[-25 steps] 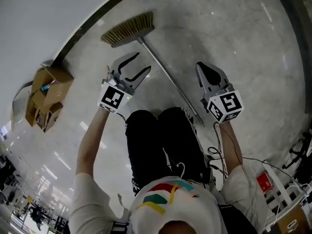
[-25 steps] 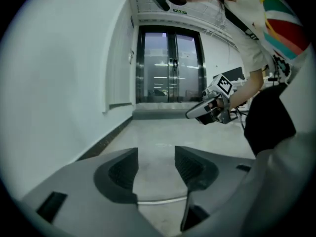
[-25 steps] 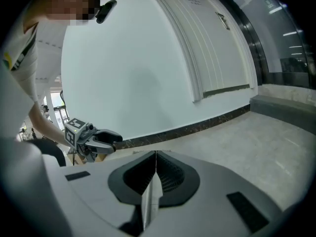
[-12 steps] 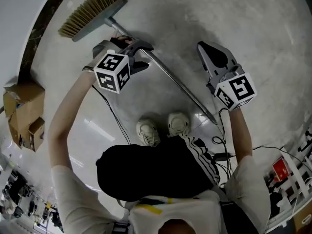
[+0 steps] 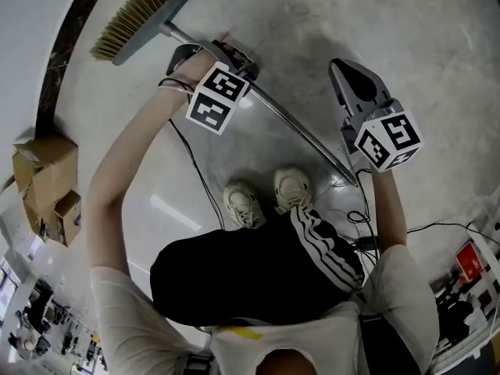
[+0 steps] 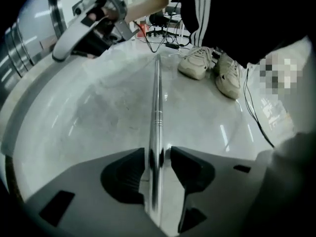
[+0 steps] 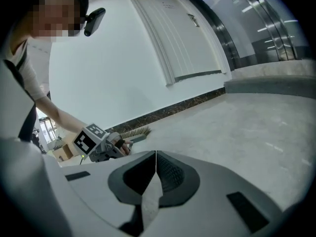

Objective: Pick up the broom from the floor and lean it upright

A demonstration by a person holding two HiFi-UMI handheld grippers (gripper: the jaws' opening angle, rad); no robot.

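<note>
Left tongs straddle the broom handle on the floor — jaws have just been closing, not yet pinching. Right tongs pressed together, empty.

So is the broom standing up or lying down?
Lying down. The broom is flat on the floor: its long handle runs along the ground from the brush end to beside the person's shoes.

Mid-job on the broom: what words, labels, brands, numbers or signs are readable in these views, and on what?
No readable text in any view.
Left marker cube: black-and-white square code only, no letters.
Right marker cube: the same, no letters.
Red item at the picture's edge: white mark, too small to read.
Cardboard boxes: no print legible.
</note>
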